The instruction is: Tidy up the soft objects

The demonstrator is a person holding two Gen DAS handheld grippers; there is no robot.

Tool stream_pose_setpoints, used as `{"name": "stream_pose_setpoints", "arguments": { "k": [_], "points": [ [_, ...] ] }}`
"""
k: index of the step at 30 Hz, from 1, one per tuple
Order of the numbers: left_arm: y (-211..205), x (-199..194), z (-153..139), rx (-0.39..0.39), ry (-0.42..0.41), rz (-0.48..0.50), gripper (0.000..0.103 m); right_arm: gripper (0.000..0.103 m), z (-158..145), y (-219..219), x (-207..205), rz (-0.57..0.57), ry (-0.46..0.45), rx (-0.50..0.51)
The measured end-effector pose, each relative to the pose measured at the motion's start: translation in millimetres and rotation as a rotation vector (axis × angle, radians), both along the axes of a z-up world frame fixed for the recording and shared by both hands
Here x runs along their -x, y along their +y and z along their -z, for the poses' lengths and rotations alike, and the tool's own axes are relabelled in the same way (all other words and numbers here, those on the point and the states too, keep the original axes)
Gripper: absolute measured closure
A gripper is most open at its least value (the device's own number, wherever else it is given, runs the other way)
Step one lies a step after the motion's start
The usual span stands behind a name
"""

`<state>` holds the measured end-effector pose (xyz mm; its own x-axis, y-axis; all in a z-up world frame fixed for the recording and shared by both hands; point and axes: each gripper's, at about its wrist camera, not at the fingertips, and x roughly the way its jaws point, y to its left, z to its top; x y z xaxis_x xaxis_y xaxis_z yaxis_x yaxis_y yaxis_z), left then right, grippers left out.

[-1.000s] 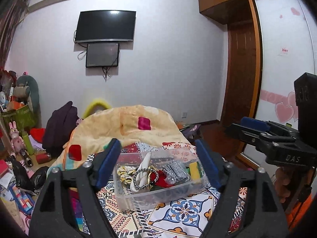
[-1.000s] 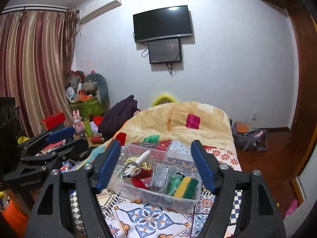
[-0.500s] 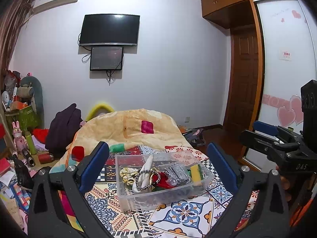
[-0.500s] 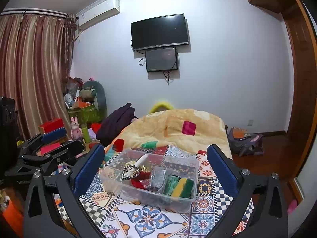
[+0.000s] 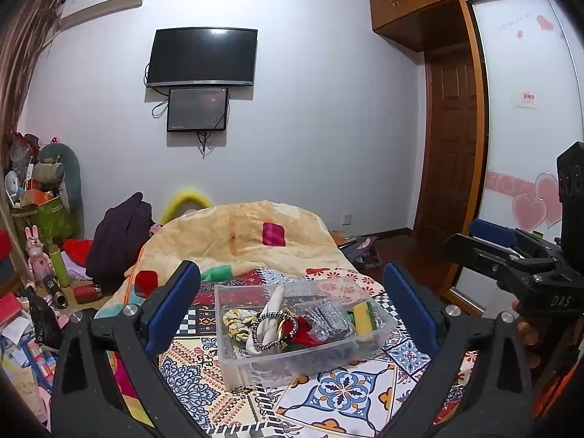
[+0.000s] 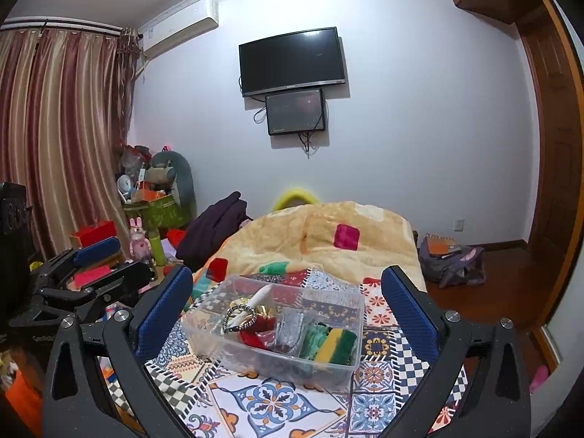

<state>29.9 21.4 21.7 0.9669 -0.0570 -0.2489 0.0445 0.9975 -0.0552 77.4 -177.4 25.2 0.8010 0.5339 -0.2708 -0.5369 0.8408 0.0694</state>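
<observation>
Clear bin (image 5: 292, 361) sits ahead between both grippers' spread, empty fingers (image 6: 164, 314).

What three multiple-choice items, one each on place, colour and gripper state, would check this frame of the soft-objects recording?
1. Where does the clear plastic bin stand?
A. on the patterned bedspread
B. on the floor
C. on a shelf

2. What colours is the sponge in the bin?
A. blue and white
B. yellow and green
C. pink

3. How are the left gripper and right gripper?
A. both shut on items
B. one holds the bin
C. both open, holding nothing

Answers: 1 A, bedspread pattern surrounds the bin's base; 2 B, a yellow layer beside a green one; 3 C, the blue pads stand wide apart with the bin beyond them.
</observation>
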Motion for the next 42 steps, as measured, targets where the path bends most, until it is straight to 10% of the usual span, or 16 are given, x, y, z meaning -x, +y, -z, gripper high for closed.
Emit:
{"name": "stream_pose_setpoints", "arguments": {
  "k": [42],
  "points": [
    [-5.4,5.5,-3.3,-0.014,0.001,0.033,0.000,0.000,1.3,2.2,-1.8,0.000,0.008,0.006]
  ]
}}
